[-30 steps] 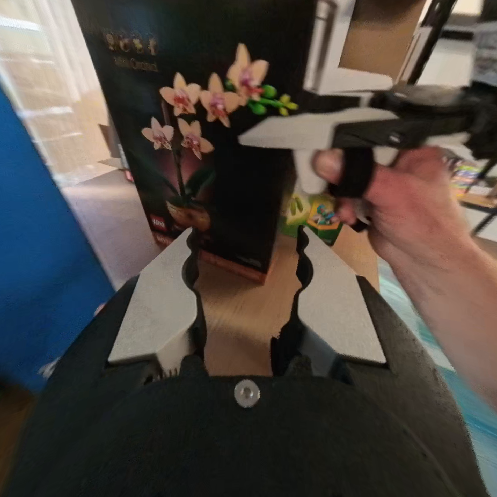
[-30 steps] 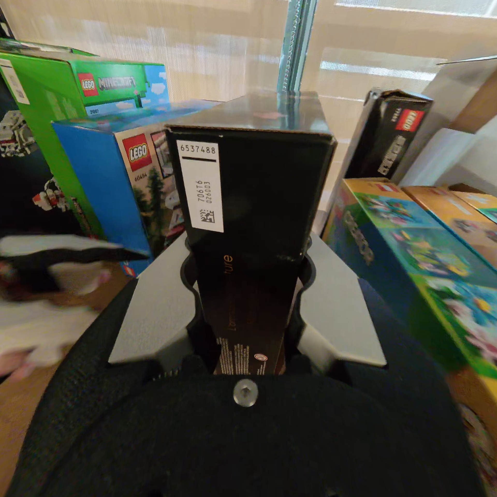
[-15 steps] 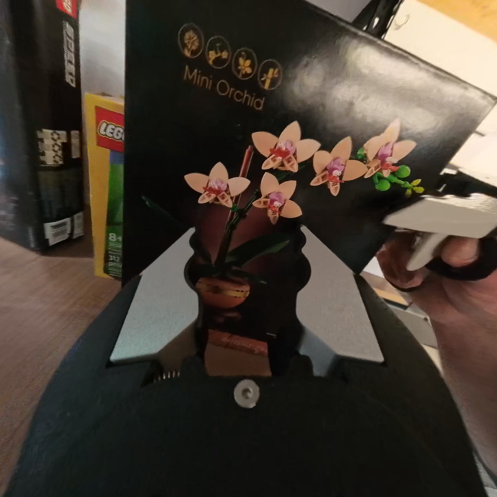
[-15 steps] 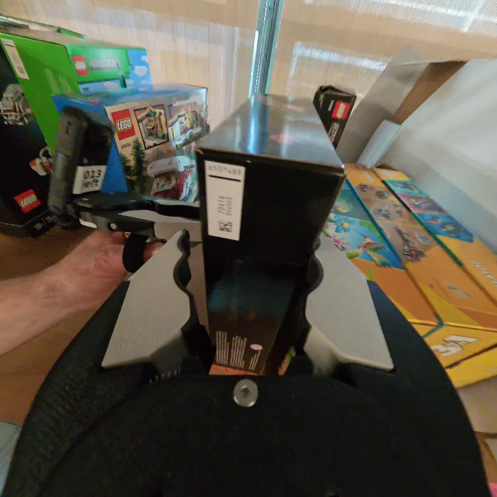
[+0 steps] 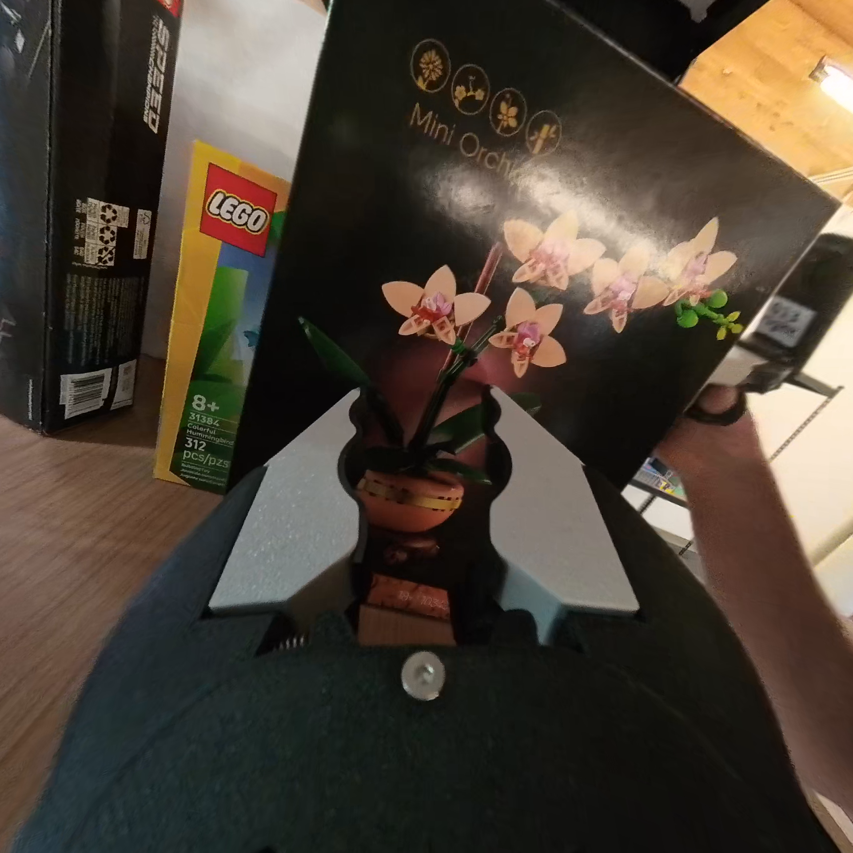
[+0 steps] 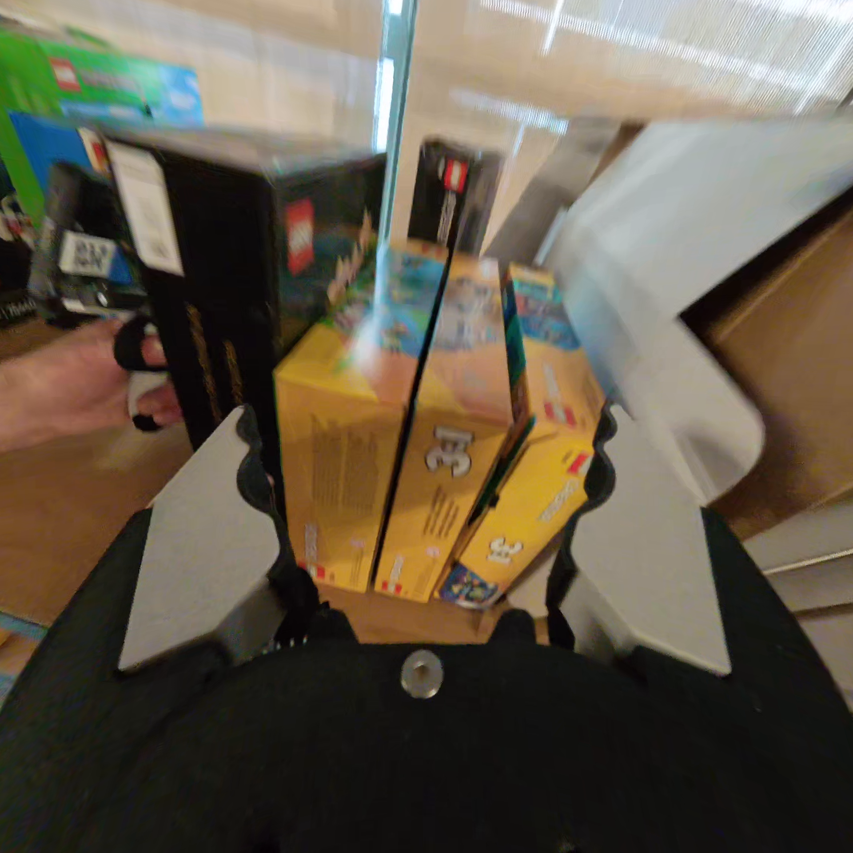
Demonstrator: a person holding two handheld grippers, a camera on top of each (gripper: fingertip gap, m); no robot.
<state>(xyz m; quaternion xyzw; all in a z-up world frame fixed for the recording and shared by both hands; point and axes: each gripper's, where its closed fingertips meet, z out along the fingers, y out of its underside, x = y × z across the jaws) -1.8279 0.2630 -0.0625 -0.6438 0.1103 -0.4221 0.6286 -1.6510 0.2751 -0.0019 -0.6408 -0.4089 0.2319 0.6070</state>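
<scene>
A black box with orchid flowers printed on it (image 5: pixel 507 207) stands close in front of my left gripper (image 5: pixel 422 397), its printed face turned toward me and leaning a little. My left fingers are apart in front of that face, and nothing is pinched between them. I cannot tell whether the tips touch the box. In the right wrist view the same black box (image 6: pixel 221 258) is at the left, beside my left finger (image 6: pixel 207 507). My right gripper (image 6: pixel 427 415) is wide open and empty, facing three yellow boxes (image 6: pixel 341 461) that stand side by side.
A tall black box (image 5: pixel 92 231) and a yellow box (image 5: pixel 207 323) stand behind on the wooden table (image 5: pixel 69 531). Green and blue boxes (image 6: pixel 27 92) are at the far left, and a white and brown carton (image 6: pixel 669 277) is at the right. A hand (image 6: pixel 69 383) holds the other gripper.
My right gripper was shut on the black box; it has let go, opened wide and swung right toward the yellow boxes. My left gripper closed in on the box's face and its jaws narrowed.
</scene>
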